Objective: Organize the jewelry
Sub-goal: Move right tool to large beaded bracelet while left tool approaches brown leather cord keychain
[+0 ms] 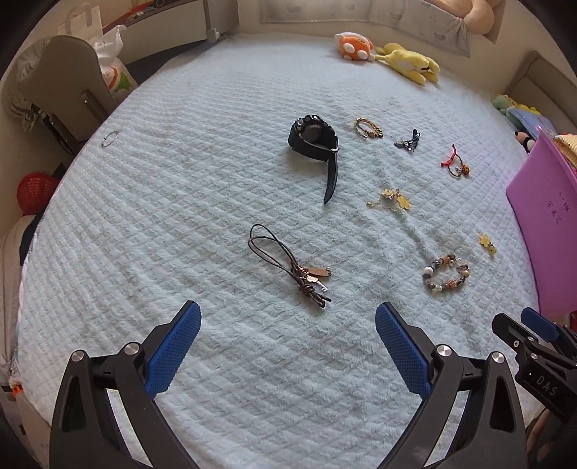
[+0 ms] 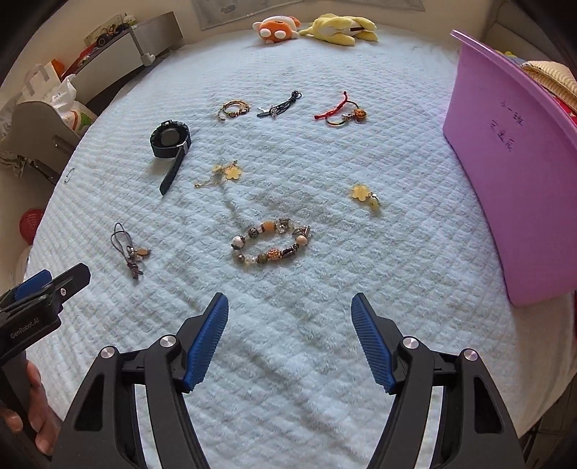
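Jewelry lies scattered on a pale blue quilt. My left gripper is open and empty, just short of a brown cord necklace. Beyond it lies a black watch. My right gripper is open and empty, just short of a beaded bracelet, which also shows in the left wrist view. A yellow flower charm, a gold flower chain, a red cord bracelet, a dark cord piece and a gold bracelet lie farther off.
A purple bin stands at the right edge of the bed. Orange and yellow plush toys lie at the far end. A thin ring lies near the left edge. A grey chair stands beside the bed.
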Action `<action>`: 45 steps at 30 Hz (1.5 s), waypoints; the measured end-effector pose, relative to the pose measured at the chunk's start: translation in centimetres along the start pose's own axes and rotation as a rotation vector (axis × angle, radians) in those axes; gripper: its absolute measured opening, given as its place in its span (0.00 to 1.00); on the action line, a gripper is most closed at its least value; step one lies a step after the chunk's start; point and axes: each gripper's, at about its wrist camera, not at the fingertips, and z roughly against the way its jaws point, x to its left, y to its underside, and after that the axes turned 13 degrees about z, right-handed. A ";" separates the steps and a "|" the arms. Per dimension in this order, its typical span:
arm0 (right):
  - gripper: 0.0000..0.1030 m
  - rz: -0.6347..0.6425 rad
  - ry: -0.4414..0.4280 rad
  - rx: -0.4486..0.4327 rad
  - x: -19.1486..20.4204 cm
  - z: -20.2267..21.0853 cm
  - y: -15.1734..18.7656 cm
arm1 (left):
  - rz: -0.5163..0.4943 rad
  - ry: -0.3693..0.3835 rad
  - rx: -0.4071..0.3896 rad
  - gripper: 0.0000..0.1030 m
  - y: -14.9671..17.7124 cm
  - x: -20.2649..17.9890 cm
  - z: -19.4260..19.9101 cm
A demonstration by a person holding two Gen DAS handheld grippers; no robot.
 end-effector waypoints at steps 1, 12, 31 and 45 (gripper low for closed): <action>0.66 0.014 0.007 -0.014 0.1 -0.8 0.0 | 0.000 0.001 -0.008 0.93 0.2 -0.2 -0.8; 0.68 0.040 0.008 -0.110 -0.2 -6.5 -0.5 | -0.007 0.013 -0.082 0.93 1.3 -1.0 -5.7; 0.73 0.152 0.046 -0.144 2.0 -8.8 -1.5 | -0.018 0.013 -0.082 0.93 1.2 -1.1 -9.0; 0.74 0.167 0.063 -0.156 2.1 -9.6 -2.0 | -0.027 -0.026 -0.125 0.95 0.4 -2.2 -10.5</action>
